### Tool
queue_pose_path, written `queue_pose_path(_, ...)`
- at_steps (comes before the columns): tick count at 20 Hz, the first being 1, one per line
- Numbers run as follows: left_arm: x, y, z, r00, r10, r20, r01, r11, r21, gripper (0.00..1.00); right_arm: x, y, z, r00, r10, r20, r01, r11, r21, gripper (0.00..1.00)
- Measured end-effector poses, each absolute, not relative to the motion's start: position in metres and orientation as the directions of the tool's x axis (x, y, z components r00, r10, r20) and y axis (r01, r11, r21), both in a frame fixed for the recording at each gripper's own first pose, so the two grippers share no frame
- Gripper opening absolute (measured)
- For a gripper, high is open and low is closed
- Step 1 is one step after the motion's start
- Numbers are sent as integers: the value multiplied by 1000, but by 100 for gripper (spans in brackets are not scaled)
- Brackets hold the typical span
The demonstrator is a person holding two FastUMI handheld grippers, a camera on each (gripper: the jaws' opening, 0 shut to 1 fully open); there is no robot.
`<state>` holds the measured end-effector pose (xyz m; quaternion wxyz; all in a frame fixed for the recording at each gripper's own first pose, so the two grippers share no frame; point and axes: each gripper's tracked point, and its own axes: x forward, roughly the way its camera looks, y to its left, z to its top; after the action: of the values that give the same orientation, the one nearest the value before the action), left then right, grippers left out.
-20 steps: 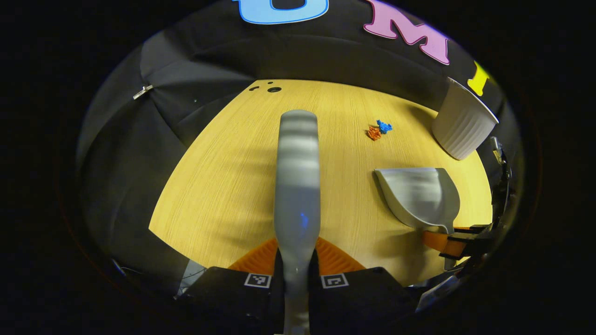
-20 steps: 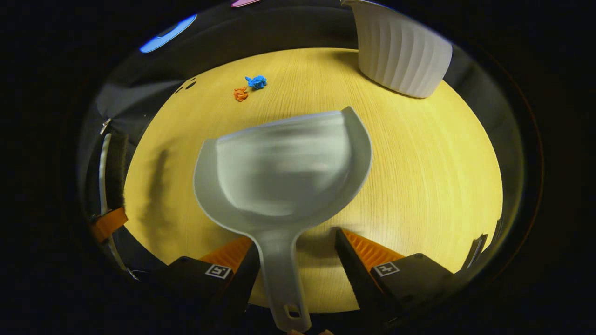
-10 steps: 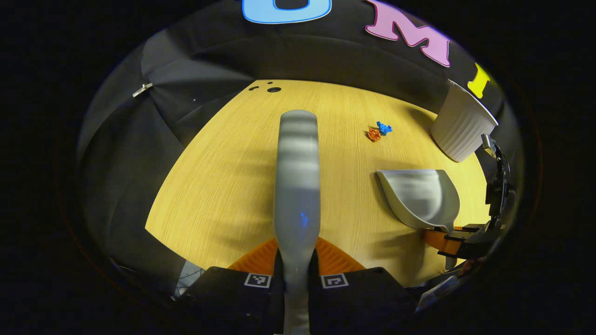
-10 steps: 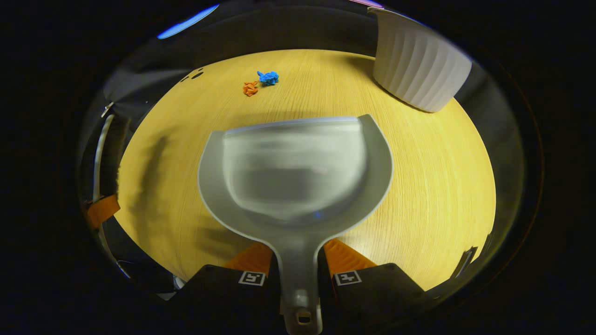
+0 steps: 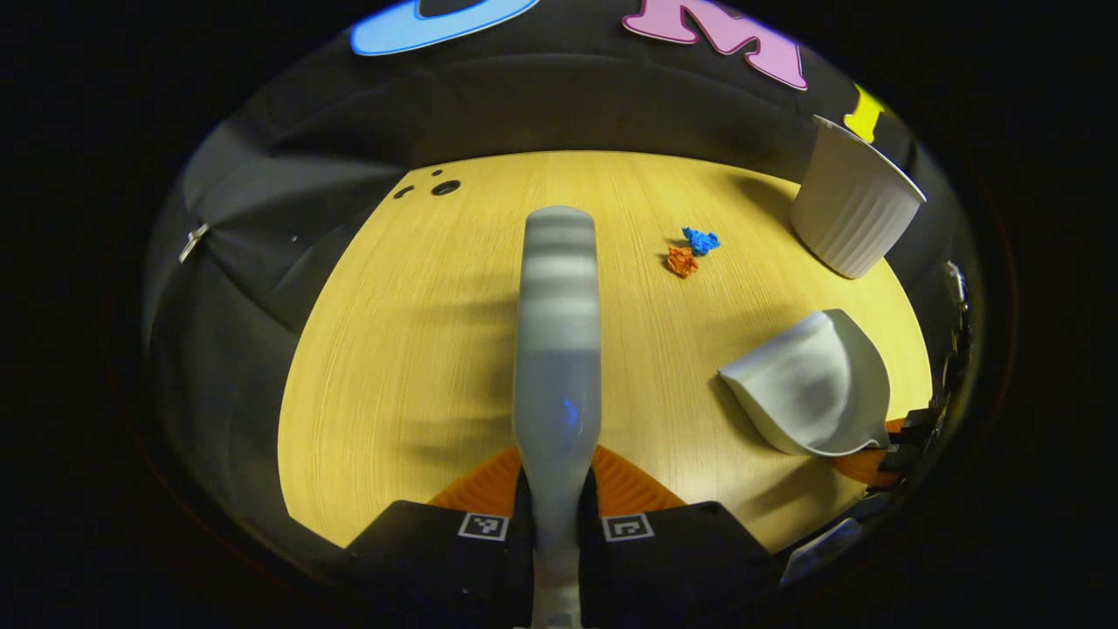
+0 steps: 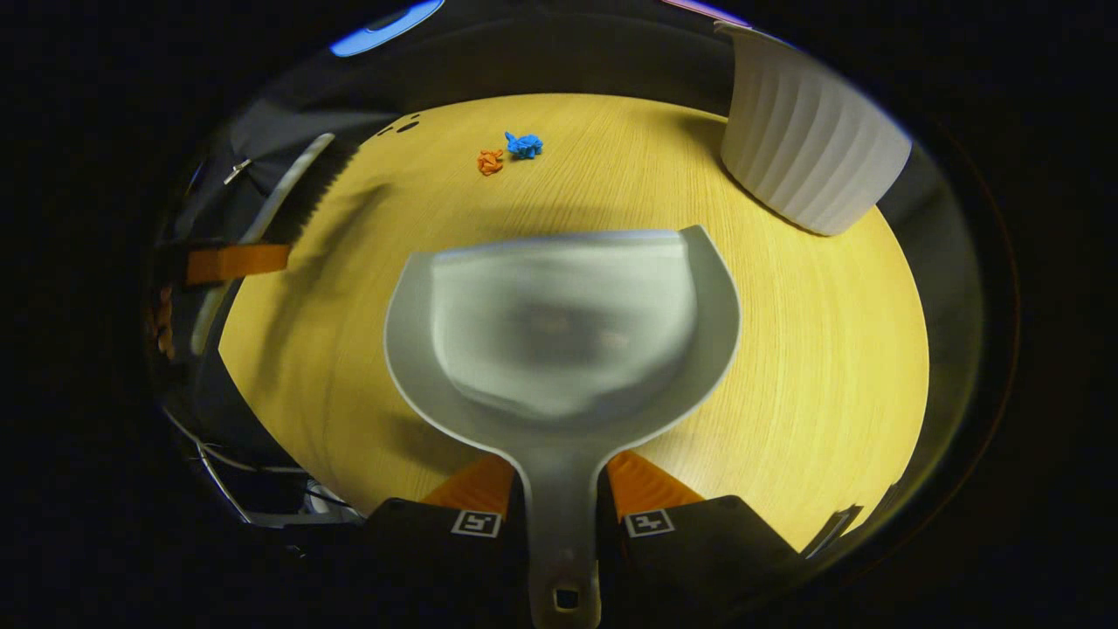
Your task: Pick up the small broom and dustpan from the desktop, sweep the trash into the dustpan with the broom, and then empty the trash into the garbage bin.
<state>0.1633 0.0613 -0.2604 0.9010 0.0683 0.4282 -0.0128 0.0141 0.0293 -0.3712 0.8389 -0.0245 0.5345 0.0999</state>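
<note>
Since a second ago my right tongs (image 6: 559, 511) have gone from standing apart around the dustpan (image 6: 563, 328) handle to clamping it on both sides, and the pan now looks lifted and tipped up at the right of the left gripper view, where it lay flat before. My left tongs (image 5: 556, 502) remain clamped on the broom (image 5: 559, 341) handle, which runs up the centre of that view. So I judge the pick-up step finished: both tools are in hand and sweeping comes next.

The trash sits in the upper middle of each view, well ahead of the pan's lip. I count two scraps, one orange scrap (image 5: 680, 261) and one blue scrap (image 5: 700, 240), just beside each other on the wooden surface (image 5: 410, 349). There is one garbage bin (image 5: 852, 210), white and ribbed, at the upper right of both views, standing near the scraps. One broom, one dustpan. In the right gripper view the broom's bristles show at the upper left.
</note>
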Motion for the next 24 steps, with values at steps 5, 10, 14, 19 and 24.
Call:
queue_pose_path(5, 238, 50, -263, 605, 21, -796, 214, 959, 187, 25, 11, 14, -362, 389, 175, -904, -216, 972, 95, 36)
queue_pose_path(10, 295, 45, -276, 543, 65, -837, 393, 862, 321, 24, 17, -4, -361, 398, 172, -901, -299, 953, 50, 36)
queue_pose_path(14, 331, 27, -280, 532, 74, -844, 545, 733, 408, 24, 22, -4, -361, 372, 221, -901, -332, 939, 93, 36)
queue_pose_path(19, 345, -10, -292, 497, 37, -867, 692, 586, 422, 25, 29, -7, -365, 371, 225, -901, -393, 917, 67, 36)
queue_pose_path(24, 301, -50, -301, 352, -72, -933, 814, 517, 267, 25, 30, -11, -367, 373, 241, -896, -451, 891, 52, 36)
